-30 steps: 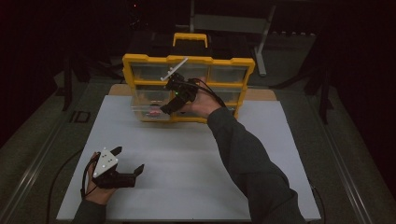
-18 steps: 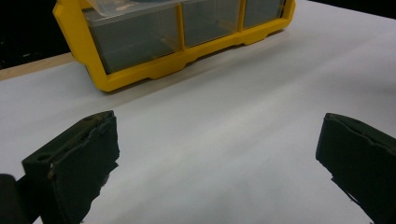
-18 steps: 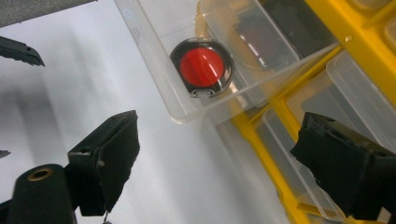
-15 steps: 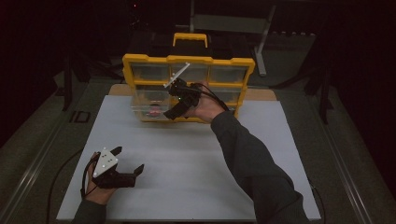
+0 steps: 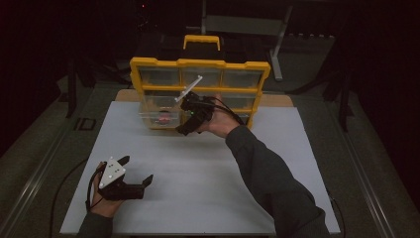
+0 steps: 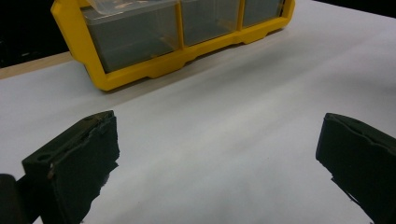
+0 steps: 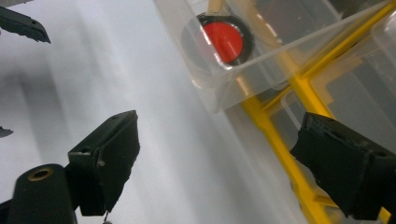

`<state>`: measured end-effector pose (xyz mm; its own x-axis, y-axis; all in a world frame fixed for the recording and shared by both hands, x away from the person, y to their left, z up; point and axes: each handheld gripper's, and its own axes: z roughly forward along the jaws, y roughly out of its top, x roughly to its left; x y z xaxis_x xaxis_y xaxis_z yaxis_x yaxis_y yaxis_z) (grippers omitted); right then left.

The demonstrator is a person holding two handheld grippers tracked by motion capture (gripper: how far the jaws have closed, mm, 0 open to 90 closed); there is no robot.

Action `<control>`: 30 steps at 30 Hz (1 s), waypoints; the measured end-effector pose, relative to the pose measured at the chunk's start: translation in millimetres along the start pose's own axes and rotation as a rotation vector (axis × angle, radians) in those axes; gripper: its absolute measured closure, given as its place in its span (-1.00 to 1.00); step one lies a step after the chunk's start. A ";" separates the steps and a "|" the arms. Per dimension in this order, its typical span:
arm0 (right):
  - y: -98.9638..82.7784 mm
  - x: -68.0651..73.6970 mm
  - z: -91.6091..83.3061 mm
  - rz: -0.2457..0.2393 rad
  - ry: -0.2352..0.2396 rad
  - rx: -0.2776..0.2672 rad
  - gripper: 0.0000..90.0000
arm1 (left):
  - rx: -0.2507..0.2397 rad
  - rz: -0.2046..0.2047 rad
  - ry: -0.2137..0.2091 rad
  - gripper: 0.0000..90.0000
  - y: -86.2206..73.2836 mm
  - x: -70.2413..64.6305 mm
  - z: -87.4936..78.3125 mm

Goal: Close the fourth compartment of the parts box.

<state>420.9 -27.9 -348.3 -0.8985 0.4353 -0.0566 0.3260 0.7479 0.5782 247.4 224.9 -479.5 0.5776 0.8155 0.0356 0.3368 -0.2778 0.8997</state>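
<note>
A yellow organiser [image 5: 200, 63] with clear drawers stands at the back of the white mat. One clear drawer [image 5: 157, 118] at its lower left is pulled out, and a round red and black object [image 7: 225, 39] lies inside it. My right gripper [image 5: 187, 126] hovers just in front of that drawer, open, with nothing between its jaws. The drawer's front corner [image 7: 219, 95] sits just beyond the right gripper's fingertips. My left gripper [image 5: 136, 171] rests low on the mat near the front left, open and empty. The yellow organiser's base [image 6: 177, 60] shows ahead in the left gripper view.
The white mat [image 5: 198, 198] covers a table with a wooden board [image 5: 277, 100] showing beside the organiser. A black cable [image 5: 233, 113] trails from the right gripper. Dark metal frames [image 5: 280, 44] stand behind the organiser.
My right gripper has moved left and a little down in front of the pulled-out drawer. The left gripper has stayed where it was.
</note>
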 end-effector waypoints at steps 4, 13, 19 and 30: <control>-5.1 0.8 3.1 0.006 0.004 -0.001 -0.71 | 0.002 -0.001 0.000 -1.00 -0.1 0.3 0.3; -16.1 0.1 9.8 0.024 0.015 0.000 -0.71 | 0.003 -0.001 0.001 -1.00 -0.2 0.0 0.7; -19.5 1.3 13.5 0.034 0.014 0.000 -0.70 | 0.003 0.001 0.000 -1.00 0.0 -0.1 0.4; -23.3 8.6 21.9 0.034 0.026 -0.021 -0.68 | 0.003 0.002 0.002 -1.00 -0.4 0.2 0.4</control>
<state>412.0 -30.6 -380.1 -0.8942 0.4473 -0.0156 0.3507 0.7219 0.5965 247.7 224.9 -480.0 0.5769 0.8159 0.0377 0.3381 -0.2805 0.8983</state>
